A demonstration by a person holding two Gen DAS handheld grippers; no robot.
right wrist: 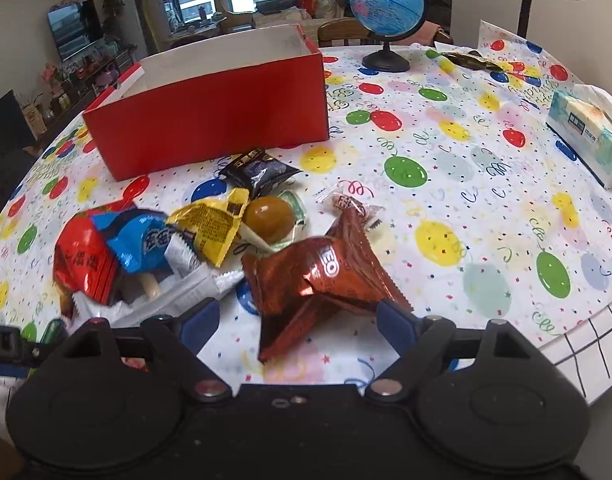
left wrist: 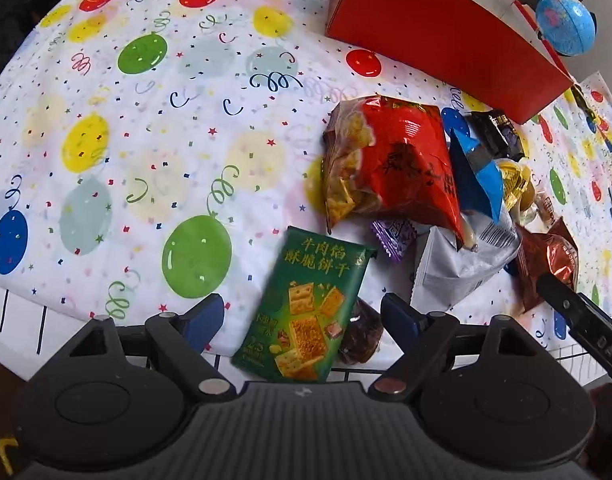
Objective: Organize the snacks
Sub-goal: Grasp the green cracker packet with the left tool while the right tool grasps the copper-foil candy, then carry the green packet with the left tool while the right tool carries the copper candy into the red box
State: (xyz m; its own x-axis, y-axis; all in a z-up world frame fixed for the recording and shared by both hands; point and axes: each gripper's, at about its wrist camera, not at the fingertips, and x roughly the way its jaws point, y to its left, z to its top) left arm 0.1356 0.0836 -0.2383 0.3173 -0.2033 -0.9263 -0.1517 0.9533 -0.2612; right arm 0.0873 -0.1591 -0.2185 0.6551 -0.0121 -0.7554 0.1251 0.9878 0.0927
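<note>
Care pays here: your left gripper (left wrist: pixel 301 314) and right gripper (right wrist: pixel 297 320) gape wide, empty, so centre the green cracker packet (left wrist: pixel 306 306) before squeezing.

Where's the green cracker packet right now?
In the left wrist view the green cracker packet lies at the table's near edge between the open fingers of the left gripper, with a dark brown wrapped snack at its right and the big red bag beyond.

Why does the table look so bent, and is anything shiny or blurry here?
Both views: fisheye lenses curve the tablecloth and darken the corners. Right wrist view: the brown foil packet glints with glare. Left wrist view: the green cracker pack looks slightly soft.
</note>
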